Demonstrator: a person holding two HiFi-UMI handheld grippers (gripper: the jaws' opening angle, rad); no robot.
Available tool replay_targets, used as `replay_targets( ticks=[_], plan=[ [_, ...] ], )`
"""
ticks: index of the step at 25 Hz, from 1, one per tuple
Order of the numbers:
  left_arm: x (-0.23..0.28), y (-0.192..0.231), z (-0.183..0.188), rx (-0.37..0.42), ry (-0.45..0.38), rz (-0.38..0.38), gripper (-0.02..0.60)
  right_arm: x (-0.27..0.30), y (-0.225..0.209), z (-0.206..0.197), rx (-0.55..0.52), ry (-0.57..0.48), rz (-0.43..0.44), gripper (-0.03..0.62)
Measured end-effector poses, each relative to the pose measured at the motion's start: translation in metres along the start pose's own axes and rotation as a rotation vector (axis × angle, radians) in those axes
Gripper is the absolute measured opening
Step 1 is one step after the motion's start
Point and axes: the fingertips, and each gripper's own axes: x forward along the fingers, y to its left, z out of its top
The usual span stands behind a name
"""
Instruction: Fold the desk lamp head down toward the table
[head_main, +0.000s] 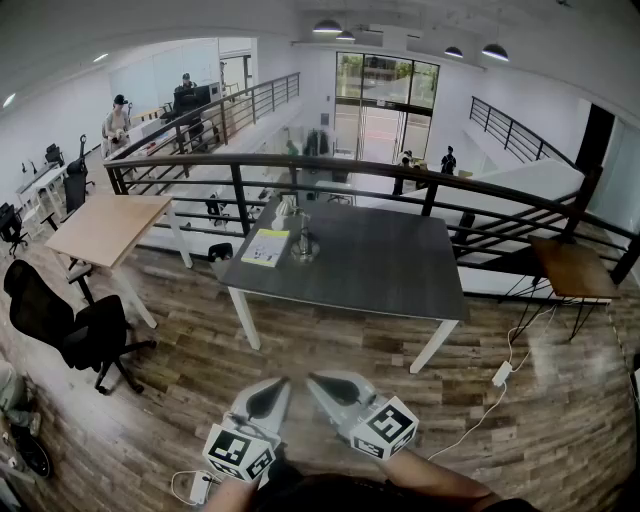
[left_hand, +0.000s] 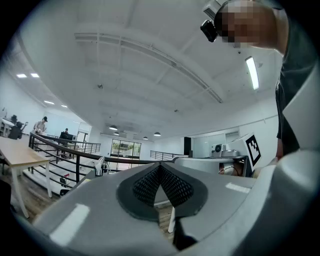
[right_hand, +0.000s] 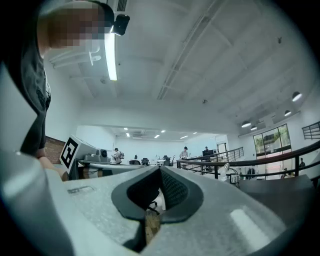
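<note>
Desk lamp (head_main: 303, 240): it stands on the dark grey table (head_main: 390, 270), toward the table's far left corner, just beside a yellow booklet (head_main: 266, 247) that lies at the table's left edge. From here it is too small to tell how its head and arm are set, so I cannot say which joint will give.

Both tools hang well short of the table's near edge, over the wood floor. The left gripper (head_main: 272, 396) has its jaws pressed together on nothing, and the right gripper (head_main: 326, 388) is likewise clenched and empty, both pointing level toward the table.

Risks, as I judge them:
- The lamp looks slight, on a small base. Pushing the head down with one tool and nothing bracing the base could tip it or slide it toward the table's left edge and off.
- The booklet touches or nearly touches the base. A sliding base may ride over it or sweep it off the table.
- Closed jaws cannot take the head. Arriving this way means a poke, not a hold, and a glancing poke may swing the lamp round.
- A white cable (head_main: 480, 415) trails on the floor off the table's near right corner, a snag for feet on the walk up.
</note>
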Motion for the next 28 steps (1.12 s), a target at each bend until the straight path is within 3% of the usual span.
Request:
replay_targets(
  ticks=[17, 23, 28],
  plan=[
    [0.015, 0.016, 0.002, -0.022, 0.000, -0.041, 0.002, 0.013, -0.019, -0.006, 0.033, -0.002, -0.066, 0.003],
    [0.027, 0.053, 0.001, -0.080, -0.002, -0.048, 0.002, 0.047, -0.035, -0.020, 0.060, 0.032, -0.071, 0.003],
    [0.035, 0.101, -0.001, -0.066, -0.004, -0.057, 0.002, 0.093, -0.056, -0.028, 0.054, 0.035, -0.111, 0.003]
  ],
)
